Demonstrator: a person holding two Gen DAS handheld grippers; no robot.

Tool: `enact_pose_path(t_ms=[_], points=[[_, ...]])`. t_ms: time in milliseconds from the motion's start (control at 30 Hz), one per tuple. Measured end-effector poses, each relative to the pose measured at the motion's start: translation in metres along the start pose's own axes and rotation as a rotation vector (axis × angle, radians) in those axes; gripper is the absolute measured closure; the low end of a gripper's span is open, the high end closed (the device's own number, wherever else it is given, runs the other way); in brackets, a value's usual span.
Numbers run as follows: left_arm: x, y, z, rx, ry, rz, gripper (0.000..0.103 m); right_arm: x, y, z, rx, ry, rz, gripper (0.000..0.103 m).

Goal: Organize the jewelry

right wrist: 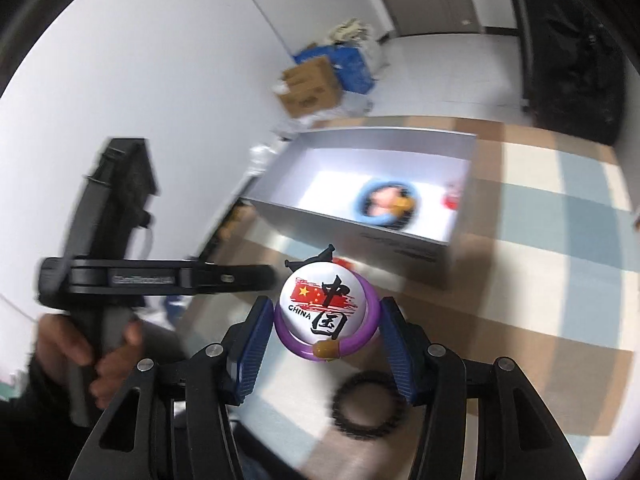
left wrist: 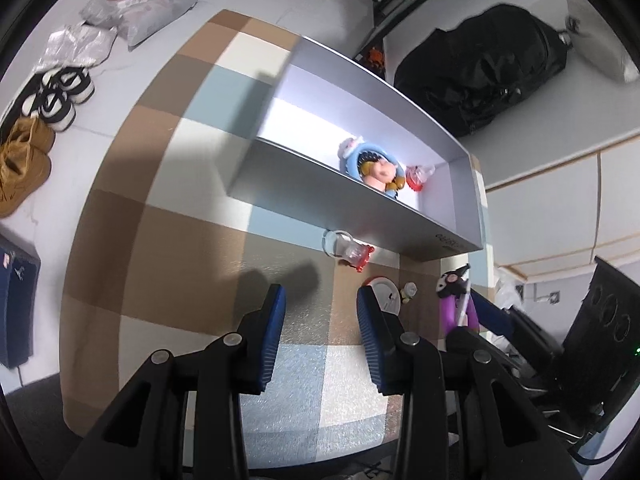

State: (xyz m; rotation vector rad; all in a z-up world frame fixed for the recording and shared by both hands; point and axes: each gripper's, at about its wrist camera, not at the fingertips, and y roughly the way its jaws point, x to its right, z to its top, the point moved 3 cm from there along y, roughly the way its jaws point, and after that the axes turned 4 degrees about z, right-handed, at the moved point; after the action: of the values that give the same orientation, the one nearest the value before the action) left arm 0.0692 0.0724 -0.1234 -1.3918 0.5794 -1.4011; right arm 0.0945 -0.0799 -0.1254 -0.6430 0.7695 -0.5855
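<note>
1. The right gripper [right wrist: 326,320] has a white badge [right wrist: 324,304] and a purple ring [right wrist: 332,344] between its blue fingers [right wrist: 252,344]. The background is blurred while these two things are sharp, so I judge that they are carried together. But a gap shows on each side of the ring, so I cannot tell if the tongs really clamp on it.
2. The grey box [right wrist: 352,224] stands on the checkered table [right wrist: 560,280], ahead of this gripper. Inside it lie already a blue ring with a small figure [right wrist: 386,202] and a red charm [right wrist: 452,198].
3. To do this step well, I think the load must pass over the near wall of the box and go down low before the tongs let go, because the badge only rests in the ring and may slip.
4. A free place shows on the white floor of the box, left of the blue ring.
5. The left gripper [left wrist: 322,328] hangs over the table with its tongs apart and nothing between them. A clear red charm [left wrist: 348,250] lies just beside the box wall, outside it. This one seems a good next pick.
6. A black ring [right wrist: 366,402] also waits on the table below the right gripper.
</note>
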Motion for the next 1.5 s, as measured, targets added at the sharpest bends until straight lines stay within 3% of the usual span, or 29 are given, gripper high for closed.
enact_pose_path(t_ms=[200, 433, 700, 733, 767, 1200, 1267, 1333, 1500], points=[[0.019, 0.018, 0.002, 0.015, 0.105, 0.073, 0.072, -0.001, 0.006, -0.010, -0.074, -0.049, -0.129, 0.050], [0.027, 0.027, 0.013, 0.084, 0.144, 0.130, 0.072, 0.009, 0.013, -0.017, -0.099, -0.041, -0.136, 0.049], [0.033, 0.031, 0.013, 0.154, 0.197, 0.148, 0.072, 0.011, 0.009, -0.015, -0.078, -0.047, -0.148, 0.048], [0.034, 0.032, 0.013, 0.152, 0.203, 0.146, 0.072, 0.010, 0.007, -0.015, -0.073, -0.047, -0.146, 0.048], [0.038, 0.031, 0.011, 0.152, 0.210, 0.147, 0.079, 0.010, 0.005, -0.015, -0.068, -0.048, -0.140, 0.048], [0.041, 0.018, 0.003, 0.126, 0.214, 0.095, 0.079, -0.004, 0.006, -0.024, -0.091, -0.106, -0.136, 0.048], [0.042, 0.016, 0.003, 0.128, 0.210, 0.087, 0.079, -0.005, 0.009, -0.026, -0.099, -0.115, -0.146, 0.051], [0.041, 0.012, 0.003, 0.133, 0.206, 0.080, 0.079, -0.006, 0.011, -0.027, -0.104, -0.135, -0.166, 0.063], [0.040, 0.007, 0.003, 0.137, 0.187, 0.056, 0.079, -0.008, 0.011, -0.027, -0.104, -0.148, -0.181, 0.081]])
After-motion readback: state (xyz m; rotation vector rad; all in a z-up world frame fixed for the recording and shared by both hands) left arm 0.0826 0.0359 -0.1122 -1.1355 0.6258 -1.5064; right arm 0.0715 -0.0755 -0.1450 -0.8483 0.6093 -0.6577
